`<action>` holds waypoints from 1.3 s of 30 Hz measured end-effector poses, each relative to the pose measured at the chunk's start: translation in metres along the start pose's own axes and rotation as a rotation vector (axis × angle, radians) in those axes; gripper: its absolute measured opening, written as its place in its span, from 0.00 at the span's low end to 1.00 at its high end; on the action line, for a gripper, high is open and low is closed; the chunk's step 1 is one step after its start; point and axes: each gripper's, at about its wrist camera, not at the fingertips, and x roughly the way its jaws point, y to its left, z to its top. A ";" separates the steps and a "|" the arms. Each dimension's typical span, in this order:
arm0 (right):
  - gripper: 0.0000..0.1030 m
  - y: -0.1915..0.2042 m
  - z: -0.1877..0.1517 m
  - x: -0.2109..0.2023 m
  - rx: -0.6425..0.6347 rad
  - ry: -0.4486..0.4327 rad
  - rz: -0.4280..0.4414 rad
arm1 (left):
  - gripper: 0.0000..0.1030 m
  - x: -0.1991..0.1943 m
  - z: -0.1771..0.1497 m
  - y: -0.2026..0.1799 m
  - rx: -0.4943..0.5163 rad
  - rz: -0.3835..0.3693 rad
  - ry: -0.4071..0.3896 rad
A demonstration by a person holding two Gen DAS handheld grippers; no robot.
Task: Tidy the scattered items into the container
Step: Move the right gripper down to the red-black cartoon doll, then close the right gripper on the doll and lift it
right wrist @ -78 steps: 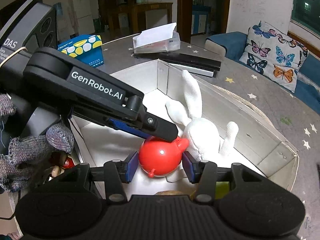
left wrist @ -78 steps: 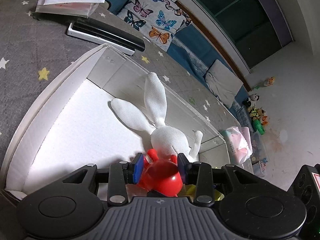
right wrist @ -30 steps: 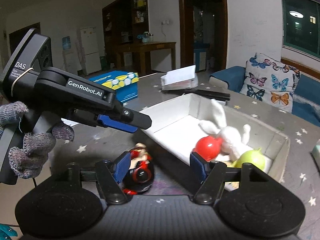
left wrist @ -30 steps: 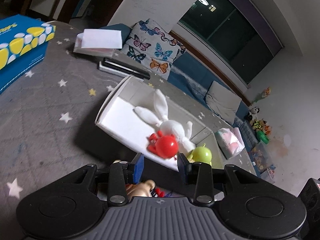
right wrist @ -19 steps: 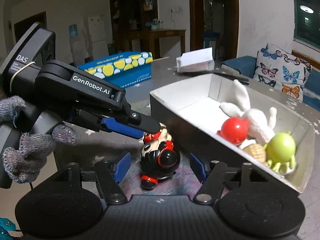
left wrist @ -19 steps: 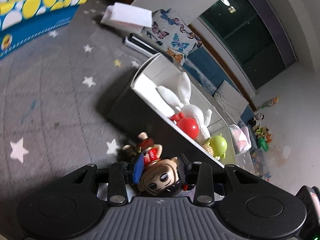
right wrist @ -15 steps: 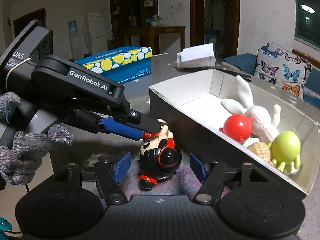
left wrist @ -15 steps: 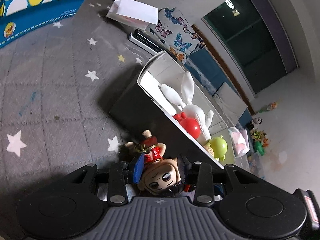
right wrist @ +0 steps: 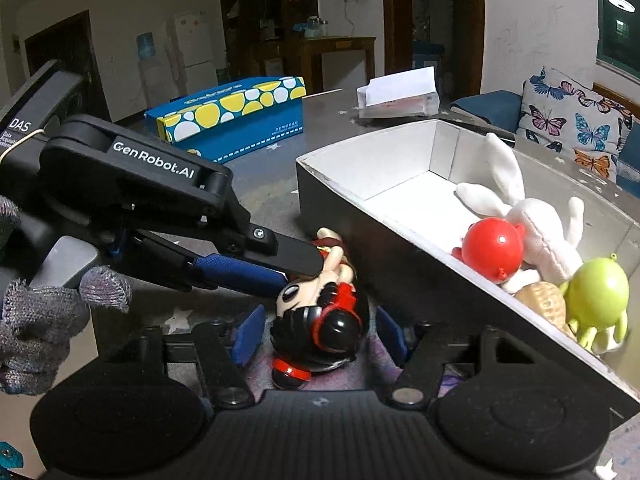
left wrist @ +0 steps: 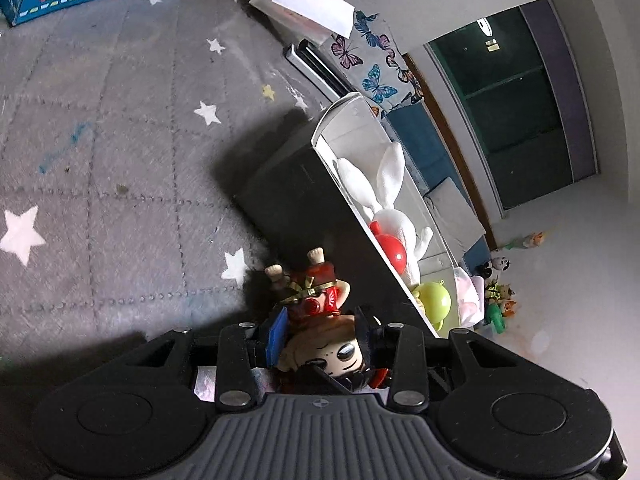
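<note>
- The figurine (right wrist: 320,304) lay on the grey star-patterned tablecloth (left wrist: 120,160), just outside the box's (right wrist: 400,272) dark near wall, its head toward the cameras; both gripper bodies cut off its lower end.
- The left gripper (left wrist: 320,330) had its pads at the figurine's head; whether they pressed on it could not be made out.
- The right gripper (right wrist: 320,330) was closing, the figurine between its jaws, with gaps showing on both sides.
- In the white-lined box lay a white plush rabbit (right wrist: 532,220), a red ball toy (right wrist: 494,246), a green toy (right wrist: 596,294) and a tan item (right wrist: 540,304), half hidden.
- The box's far half was bare.
- Open cloth stretched toward the blue tissue box (right wrist: 236,116).
</note>
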 end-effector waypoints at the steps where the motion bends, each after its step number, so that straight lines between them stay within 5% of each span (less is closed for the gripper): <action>1: 0.57 0.000 0.000 0.002 0.002 0.003 0.000 | 0.38 0.001 0.000 0.000 -0.002 -0.001 0.000; 16: 0.52 -0.003 -0.006 0.003 0.039 0.002 -0.021 | 0.40 0.007 -0.009 0.008 -0.076 -0.057 0.007; 39: 0.52 0.007 -0.031 -0.029 0.074 -0.016 -0.040 | 0.40 -0.002 -0.040 -0.024 0.067 -0.010 0.029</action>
